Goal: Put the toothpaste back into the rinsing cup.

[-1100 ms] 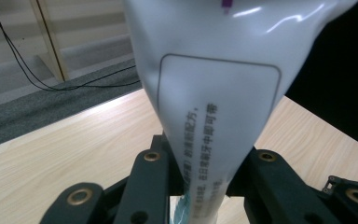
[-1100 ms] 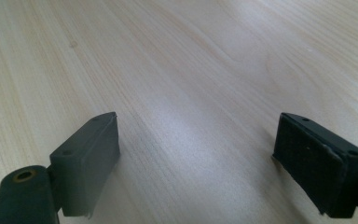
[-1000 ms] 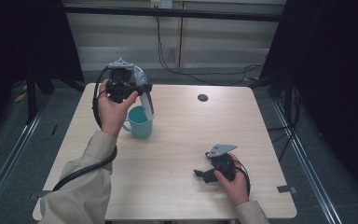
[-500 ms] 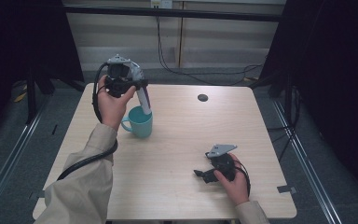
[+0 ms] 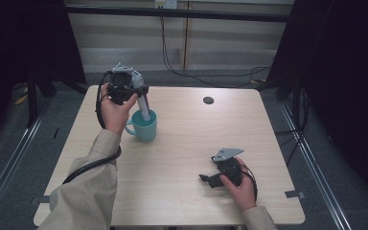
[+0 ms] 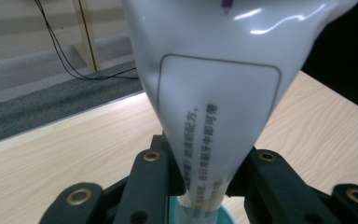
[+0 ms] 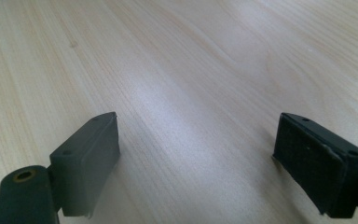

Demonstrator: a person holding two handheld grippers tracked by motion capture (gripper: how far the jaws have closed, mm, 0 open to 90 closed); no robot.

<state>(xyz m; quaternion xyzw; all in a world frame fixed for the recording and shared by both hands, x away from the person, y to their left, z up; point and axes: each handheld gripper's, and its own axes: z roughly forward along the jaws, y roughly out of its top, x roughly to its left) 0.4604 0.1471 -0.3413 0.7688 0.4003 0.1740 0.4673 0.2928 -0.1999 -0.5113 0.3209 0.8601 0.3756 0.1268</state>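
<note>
Pale wooden table carries a teal mug. Left gripper clenches a white tube between its jaws, long axis steeply upright, lower end down inside the mug. Right gripper rests released, jaws wide over bare wood.

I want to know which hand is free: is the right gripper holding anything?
No: the right gripper has its jaws wide apart over the bare wooden table, with nothing between them.
</note>
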